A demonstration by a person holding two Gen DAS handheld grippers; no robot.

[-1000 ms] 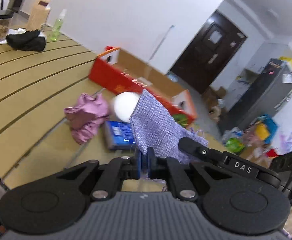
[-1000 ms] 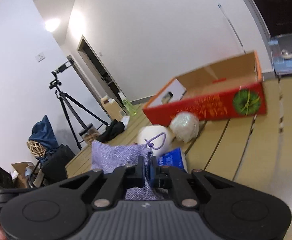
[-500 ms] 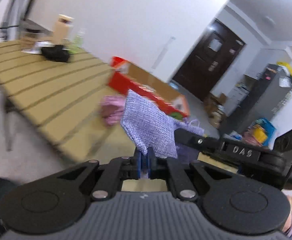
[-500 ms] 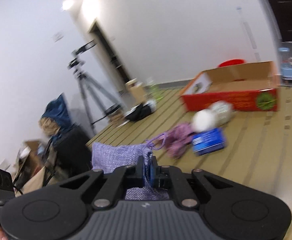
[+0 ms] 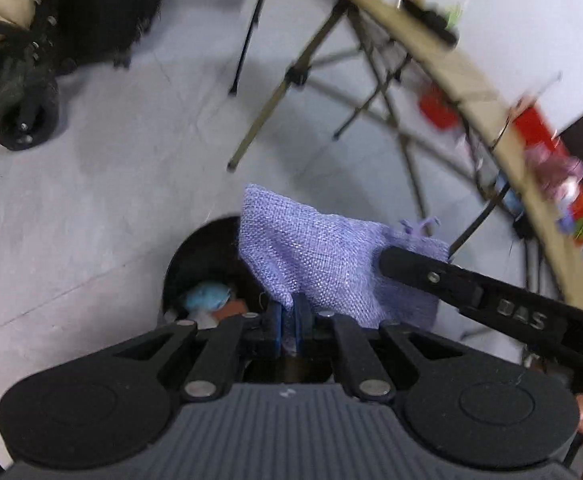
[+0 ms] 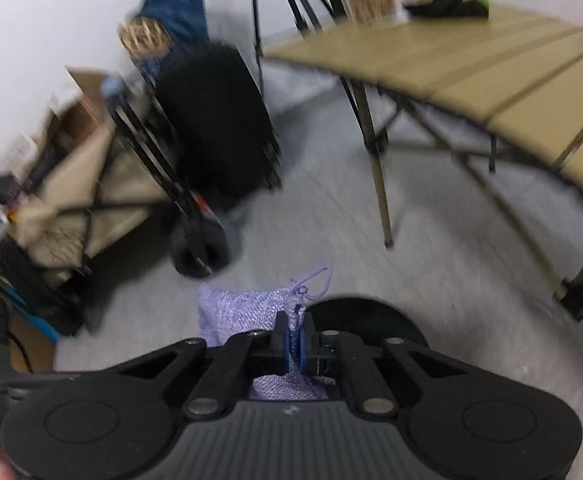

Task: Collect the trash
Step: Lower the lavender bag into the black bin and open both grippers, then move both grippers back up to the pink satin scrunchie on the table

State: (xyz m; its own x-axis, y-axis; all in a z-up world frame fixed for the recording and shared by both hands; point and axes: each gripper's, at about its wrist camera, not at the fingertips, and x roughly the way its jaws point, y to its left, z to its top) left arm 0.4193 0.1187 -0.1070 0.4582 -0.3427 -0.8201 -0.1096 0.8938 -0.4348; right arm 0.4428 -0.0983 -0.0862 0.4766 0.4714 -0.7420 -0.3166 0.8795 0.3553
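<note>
1. Left wrist view: the left gripper (image 5: 290, 316) is pinching one edge of the purple woven pouch (image 5: 323, 260), jaws narrowed tight on the cloth. The pouch is hanging in the air over the black trash bin (image 5: 199, 264) on the grey floor (image 5: 111, 168). A blue crumpled item (image 5: 207, 296) is lying inside the bin. The right gripper (image 5: 415, 266) is reaching in from the right, touching the pouch's far end.

2. Right wrist view: the right gripper (image 6: 295, 344) is clamping the pouch (image 6: 243, 312) near its drawstring (image 6: 311, 280), jaws nearly closed on fabric. The bin's dark rim (image 6: 387, 316) is showing just beyond. The folding table (image 6: 491, 72) is standing on the right, a black suitcase (image 6: 215, 120) on the left; the view is blurred.
</note>
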